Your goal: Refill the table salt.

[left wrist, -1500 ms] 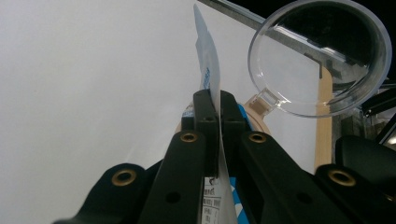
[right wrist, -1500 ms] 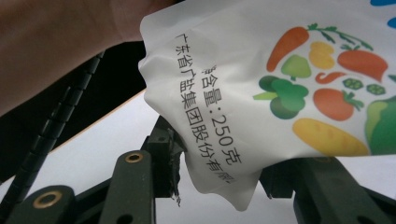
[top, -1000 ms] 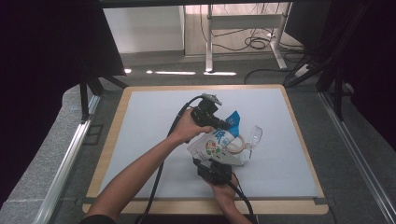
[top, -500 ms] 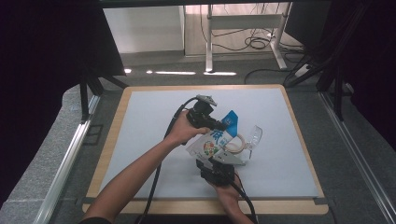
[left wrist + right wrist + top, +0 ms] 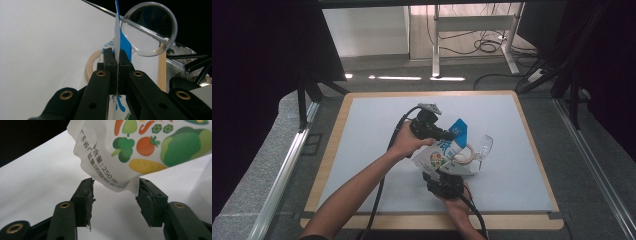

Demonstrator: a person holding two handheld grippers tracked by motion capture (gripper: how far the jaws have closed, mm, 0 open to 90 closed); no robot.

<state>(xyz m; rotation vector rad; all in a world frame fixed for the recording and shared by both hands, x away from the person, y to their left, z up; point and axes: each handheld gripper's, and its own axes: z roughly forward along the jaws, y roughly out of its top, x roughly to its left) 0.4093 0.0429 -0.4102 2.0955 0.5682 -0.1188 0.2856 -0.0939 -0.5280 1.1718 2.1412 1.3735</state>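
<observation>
The bag (image 5: 441, 156) hangs tilted over the middle of the mat (image 5: 362, 130), pinched by its blue top edge in the closed left gripper (image 5: 447, 134), which lifts it so its mouth can be worked. Below, the right gripper (image 5: 115, 195) has just been opening; its jaws straddle the bag's bottom corner without pressing. A tape roll (image 5: 464, 154) and a clear cup (image 5: 484, 146) lie just beside.

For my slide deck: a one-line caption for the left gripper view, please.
Left tongs shut on the bag's blue-and-white edge, clear round lid and wooden ring beyond.
</observation>
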